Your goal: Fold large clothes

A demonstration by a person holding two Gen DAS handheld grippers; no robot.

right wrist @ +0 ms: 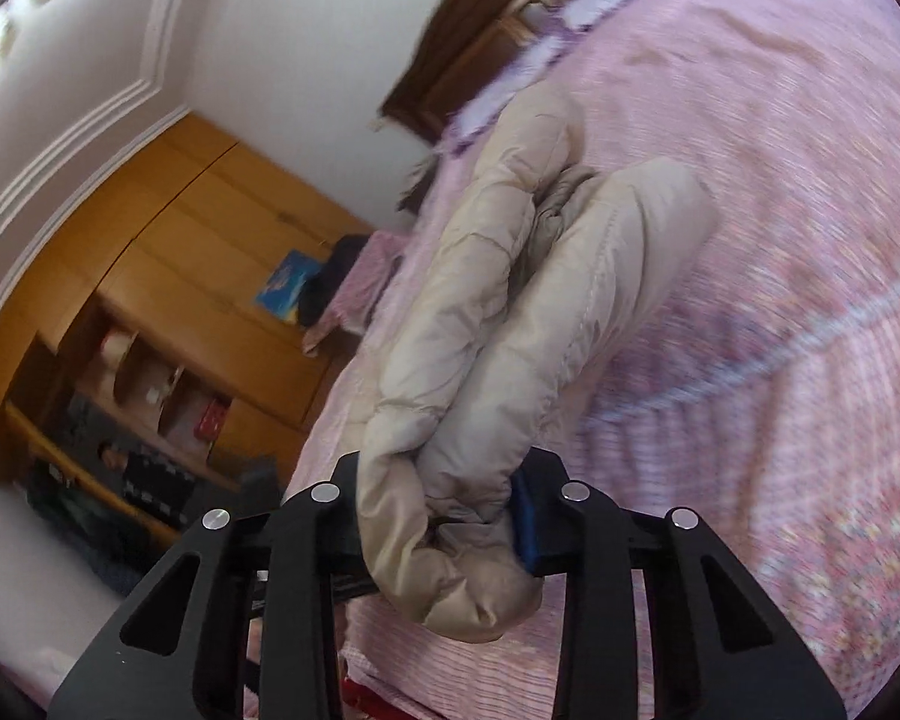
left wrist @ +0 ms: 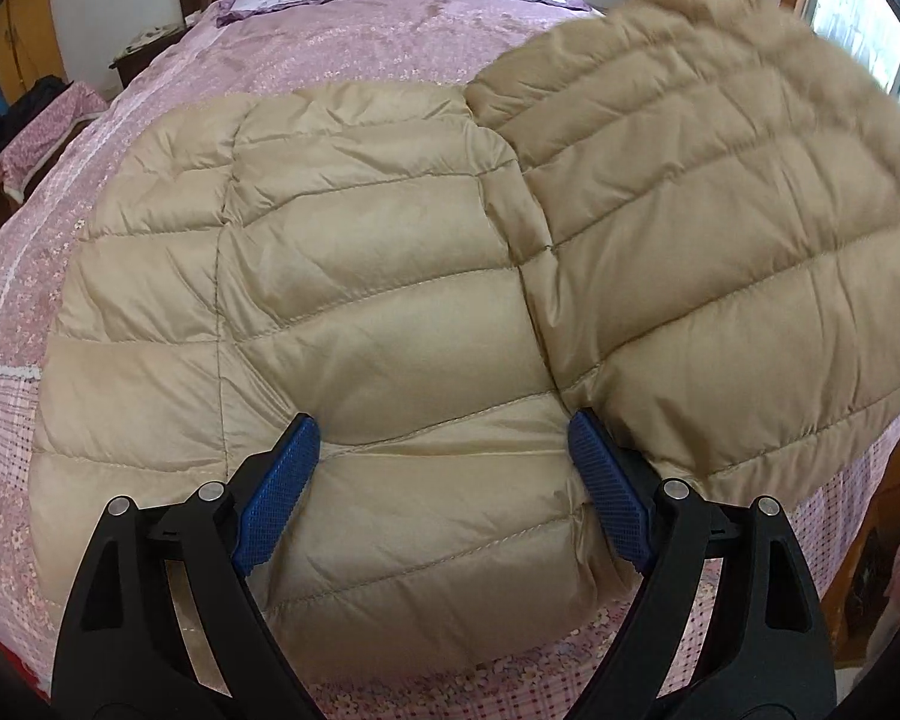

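jacket: beige quilted puffer jacket (left wrist: 354,276) with a fur collar (left wrist: 768,18), puffy, laid on the pink floral bedspread (left wrist: 354,42)
left gripper (left wrist: 444,480): jaws spread wide, just over the hem
right gripper (right wrist: 450,516): clamped on a bunched-up fold of the jacket

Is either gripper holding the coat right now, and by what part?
The right gripper is shut on a bunched fold of the beige down coat. The left gripper is open, holding nothing.
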